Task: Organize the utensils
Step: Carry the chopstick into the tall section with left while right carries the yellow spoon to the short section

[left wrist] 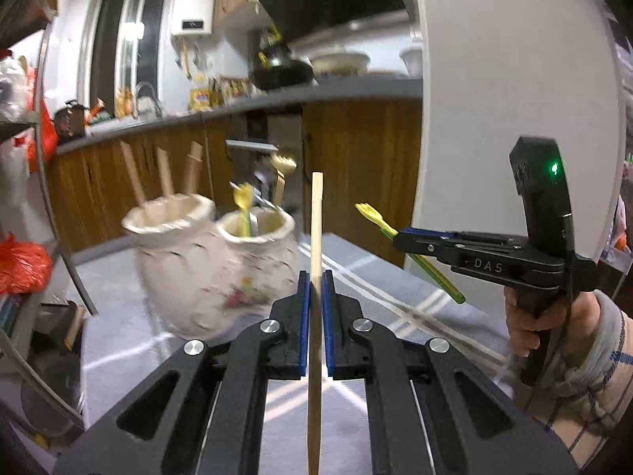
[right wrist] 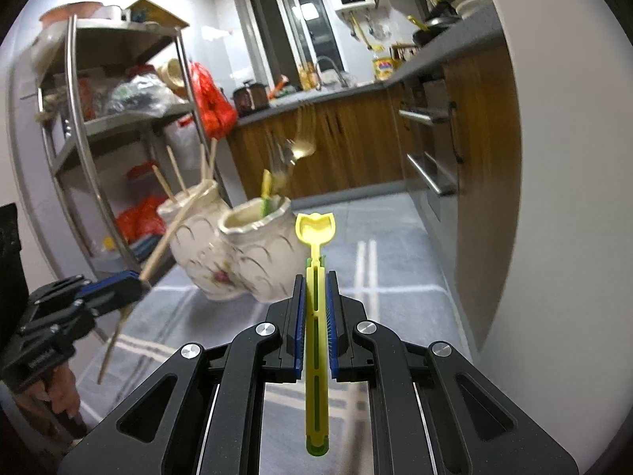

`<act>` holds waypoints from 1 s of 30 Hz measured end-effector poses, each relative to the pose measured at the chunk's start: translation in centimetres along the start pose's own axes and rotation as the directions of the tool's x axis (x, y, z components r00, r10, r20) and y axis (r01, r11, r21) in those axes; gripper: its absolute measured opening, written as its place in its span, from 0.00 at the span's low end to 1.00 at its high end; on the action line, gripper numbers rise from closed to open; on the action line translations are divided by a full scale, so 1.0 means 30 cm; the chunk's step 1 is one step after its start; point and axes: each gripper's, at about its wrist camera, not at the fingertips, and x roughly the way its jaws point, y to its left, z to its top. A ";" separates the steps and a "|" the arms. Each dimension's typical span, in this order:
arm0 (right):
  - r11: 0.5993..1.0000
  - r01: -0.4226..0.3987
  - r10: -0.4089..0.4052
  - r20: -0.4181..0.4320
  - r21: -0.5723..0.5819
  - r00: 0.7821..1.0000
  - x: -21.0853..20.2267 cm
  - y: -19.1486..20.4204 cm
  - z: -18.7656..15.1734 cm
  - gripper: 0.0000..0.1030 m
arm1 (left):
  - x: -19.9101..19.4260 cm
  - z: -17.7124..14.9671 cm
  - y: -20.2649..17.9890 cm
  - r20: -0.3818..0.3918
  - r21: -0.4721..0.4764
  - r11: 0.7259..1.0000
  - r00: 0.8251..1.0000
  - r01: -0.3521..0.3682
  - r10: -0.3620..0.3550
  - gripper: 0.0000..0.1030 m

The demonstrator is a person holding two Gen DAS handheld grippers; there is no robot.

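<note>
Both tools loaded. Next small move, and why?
Probably carry the left hand-held gripper and its chopstick to the left jar, which already holds wooden sticks. The right hand-held gripper grips a yellow spork; forks fill the right jar.

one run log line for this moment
left gripper: shut on chopstick | right gripper: shut on yellow fork | jars: ahead

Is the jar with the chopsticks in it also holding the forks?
No: the jar with chopsticks holds only wooden sticks, while the forks stand in the other jar beside it.
</note>
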 end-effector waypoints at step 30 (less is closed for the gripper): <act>0.982 -0.180 0.170 0.142 0.054 0.975 0.426 0.139 0.302 0.10 | 0.246 0.307 0.448 0.300 -0.245 0.967 0.943 -0.070 0.144 0.06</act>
